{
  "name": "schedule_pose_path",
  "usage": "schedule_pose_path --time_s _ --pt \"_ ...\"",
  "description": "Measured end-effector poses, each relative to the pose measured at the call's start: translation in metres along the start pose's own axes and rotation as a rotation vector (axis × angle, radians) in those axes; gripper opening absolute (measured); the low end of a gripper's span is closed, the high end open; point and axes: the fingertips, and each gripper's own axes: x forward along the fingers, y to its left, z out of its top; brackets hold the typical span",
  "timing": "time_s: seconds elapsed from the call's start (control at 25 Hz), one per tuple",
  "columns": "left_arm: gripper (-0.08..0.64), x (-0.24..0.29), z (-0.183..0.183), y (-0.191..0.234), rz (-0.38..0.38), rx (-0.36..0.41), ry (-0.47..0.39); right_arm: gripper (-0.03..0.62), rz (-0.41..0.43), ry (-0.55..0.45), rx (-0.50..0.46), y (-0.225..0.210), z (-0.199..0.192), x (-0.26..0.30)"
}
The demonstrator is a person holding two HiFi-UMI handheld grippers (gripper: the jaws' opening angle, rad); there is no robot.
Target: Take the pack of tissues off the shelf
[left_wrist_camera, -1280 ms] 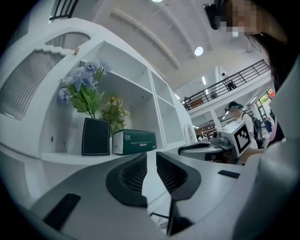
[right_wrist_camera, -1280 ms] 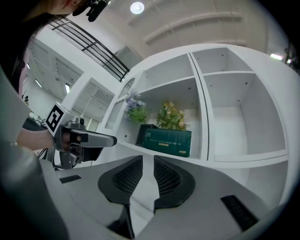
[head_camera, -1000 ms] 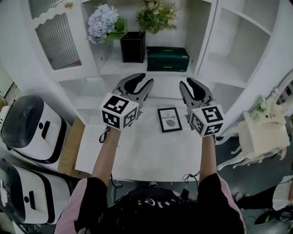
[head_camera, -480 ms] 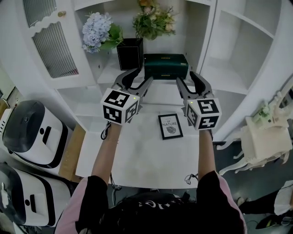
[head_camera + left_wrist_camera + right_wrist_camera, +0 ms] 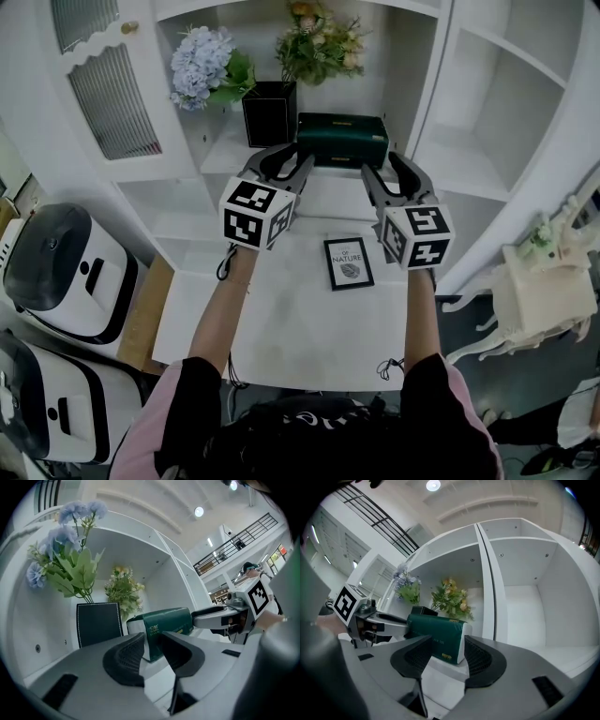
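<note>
One tissue pack (image 5: 342,139) sat near the shelf (image 5: 225,142) edge. The left hand-held gripper (image 5: 281,166) was closing and the right hand-held gripper (image 5: 390,174) gaped, both seemingly short of it.

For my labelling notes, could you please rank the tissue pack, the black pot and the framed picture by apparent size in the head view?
1. tissue pack
2. black pot
3. framed picture
The pot and picture look close, and the picture seems nearer the camera, so their order is unsure.
</note>
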Motion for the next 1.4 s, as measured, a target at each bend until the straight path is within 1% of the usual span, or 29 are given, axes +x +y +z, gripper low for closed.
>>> schedule_pose_path --time_s 0.12,0.32,0.56,0.68,0.76,0.88,0.96,1.04,1.08,1.2,1.4 --pt "0.114 -0.002 0.000 -0.001 -0.004 0.027 0.012 0.210 0.005 0.008 0.003 0.000 -0.002 0.001" --pt "0.097 -0.015 0.001 0.000 -0.018 0.035 0.004 0.211 0.033 0.015 0.026 0.004 -0.004 0.001" --pt "0.089 -0.035 0.000 0.003 -0.044 0.038 0.012 0.233 0.102 0.030 0.043 0.015 -0.004 0.005" --pt "0.087 -0.043 0.001 0.003 -0.045 0.054 0.011 0.233 0.162 0.025 0.063 0.023 -0.003 0.005" --pt "0.087 -0.045 0.000 0.003 -0.054 0.060 0.005 0.233 0.189 0.024 0.046 0.027 -0.003 0.005" --pt "0.087 -0.046 -0.001 0.001 -0.057 0.098 -0.001 0.233 0.170 0.025 -0.044 0.027 -0.004 0.003" --pt "0.087 -0.050 -0.003 -0.002 -0.043 0.160 -0.002 0.232 0.156 0.020 -0.108 0.030 -0.005 -0.001" --pt "0.087 -0.054 -0.005 -0.006 -0.029 0.214 -0.012 0.229 0.144 0.009 -0.147 0.034 -0.006 -0.006" --pt "0.087 -0.057 -0.005 -0.008 -0.026 0.224 -0.022 0.226 0.141 0.000 -0.151 0.036 -0.006 -0.010" --pt "0.087 -0.070 -0.006 -0.016 -0.029 0.222 -0.042 0.224 0.132 -0.026 -0.140 0.044 -0.007 -0.023" --pt "0.087 -0.098 -0.011 -0.029 -0.018 0.245 -0.031 0.222 0.116 -0.037 -0.125 0.067 -0.015 -0.045"
